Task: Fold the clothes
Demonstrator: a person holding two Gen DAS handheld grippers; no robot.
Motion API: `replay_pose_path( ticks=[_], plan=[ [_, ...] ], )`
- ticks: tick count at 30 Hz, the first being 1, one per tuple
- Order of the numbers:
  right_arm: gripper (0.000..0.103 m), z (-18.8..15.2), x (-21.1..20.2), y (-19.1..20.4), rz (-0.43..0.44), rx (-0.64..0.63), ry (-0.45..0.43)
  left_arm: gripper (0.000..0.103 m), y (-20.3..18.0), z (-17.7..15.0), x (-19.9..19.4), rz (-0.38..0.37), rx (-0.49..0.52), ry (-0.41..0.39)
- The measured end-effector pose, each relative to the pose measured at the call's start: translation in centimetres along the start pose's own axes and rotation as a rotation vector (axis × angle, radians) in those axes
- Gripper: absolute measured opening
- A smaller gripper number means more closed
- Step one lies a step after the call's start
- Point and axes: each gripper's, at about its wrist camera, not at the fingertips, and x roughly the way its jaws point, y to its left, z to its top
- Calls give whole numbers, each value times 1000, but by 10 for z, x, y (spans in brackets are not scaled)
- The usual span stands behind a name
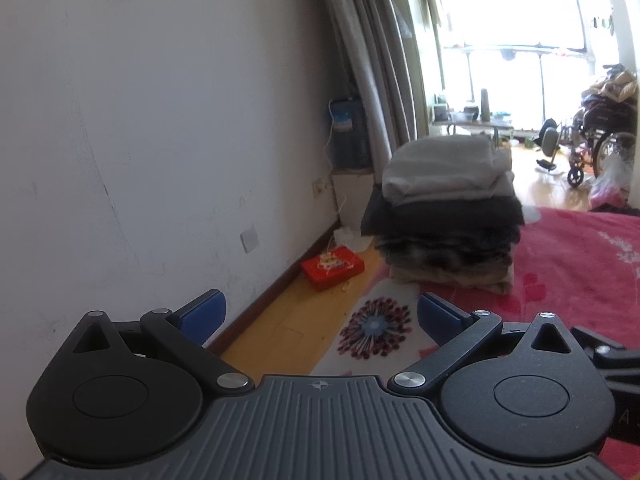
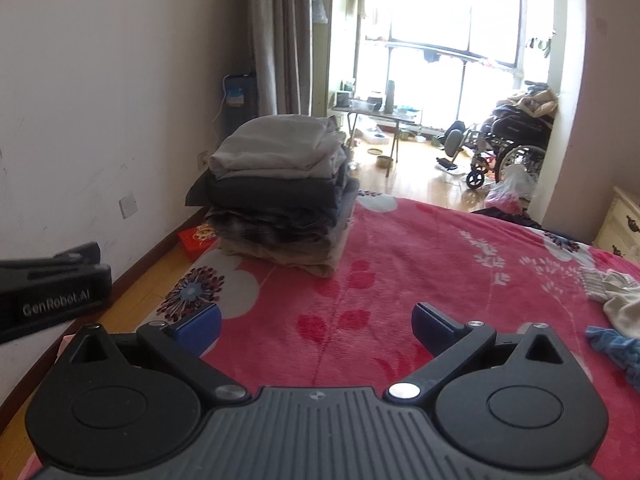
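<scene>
A tall stack of folded clothes (image 2: 280, 192), grey on top, dark in the middle, tan at the bottom, stands on the red flowered bedspread (image 2: 420, 264) near the bed's left edge; the left wrist view has the stack (image 1: 448, 208) ahead and right. My left gripper (image 1: 320, 316) is open and empty, hovering over the bed's edge and the floor. My right gripper (image 2: 316, 324) is open and empty above the bedspread, short of the stack. Unfolded clothes, a cream knit (image 2: 616, 292) and a blue piece (image 2: 616, 348), lie at the far right.
A white wall (image 1: 160, 120) runs along the left with a strip of wooden floor and a red box (image 1: 332, 268) beside the bed. Curtains, a table and a wheelchair (image 2: 508, 148) stand beyond the bed. A cream cabinet (image 2: 624, 224) sits at the right.
</scene>
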Motion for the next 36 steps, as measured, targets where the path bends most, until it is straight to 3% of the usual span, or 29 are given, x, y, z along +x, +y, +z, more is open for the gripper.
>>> replay_pose_path(
  ticks=[17,36],
  plan=[
    [103,-6,9,17,7,-15,23,103,18,-8,4,19,-14,28],
    [103,-8,8,2,-25,-6,19,103,-6,-10,4,-5,12,33]
  ],
)
